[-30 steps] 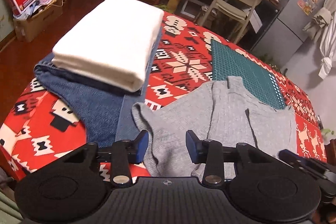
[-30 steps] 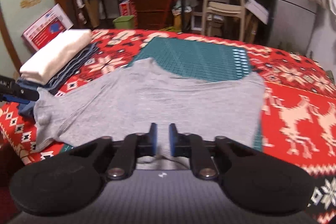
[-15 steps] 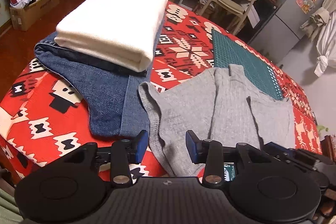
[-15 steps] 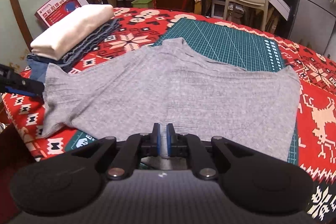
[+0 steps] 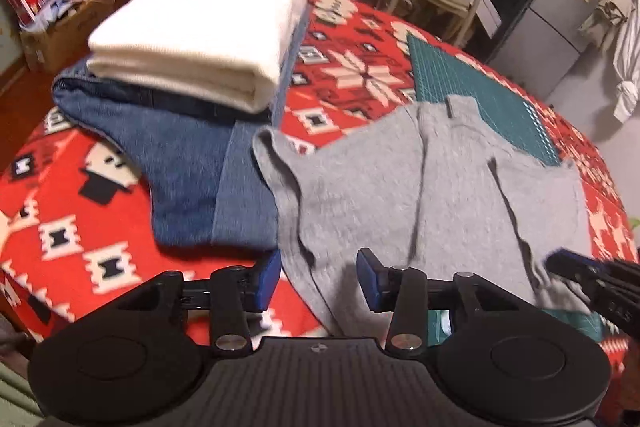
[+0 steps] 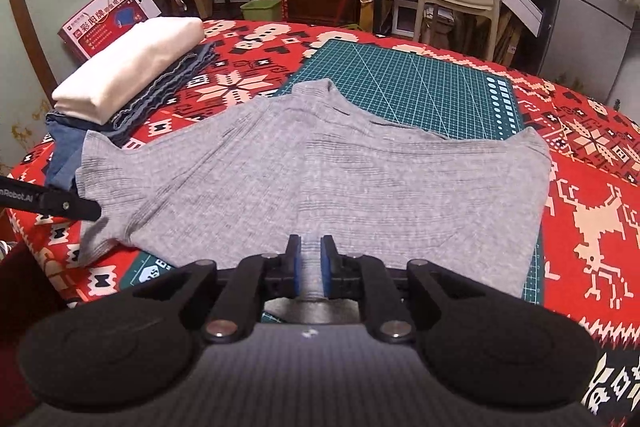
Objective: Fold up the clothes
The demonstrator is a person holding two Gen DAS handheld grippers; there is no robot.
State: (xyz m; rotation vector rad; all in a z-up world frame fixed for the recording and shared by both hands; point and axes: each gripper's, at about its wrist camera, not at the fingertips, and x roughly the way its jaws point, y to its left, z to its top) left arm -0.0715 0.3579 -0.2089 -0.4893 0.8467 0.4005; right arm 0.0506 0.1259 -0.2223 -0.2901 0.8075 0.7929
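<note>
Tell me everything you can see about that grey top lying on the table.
The grey top is a soft, ribbed knit, spread mostly flat with some wrinkles. Its far side lies on the green cutting mat, the rest on the red patterned tablecloth. One side edge overlaps the folded jeans. Its near hem sits between the pads of the right hand-held gripper, whose jaws are opening. The left hand-held gripper, jaws opening, straddles the near edge at that side.

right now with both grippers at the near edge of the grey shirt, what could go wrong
The right gripper is opening with the grey shirt hem between its pads, so that hem may drop unevenly. The left gripper, also opening, straddles a rumpled side edge and might catch only one layer. That edge lies over the jeans; pulling could disturb the stack.
</note>
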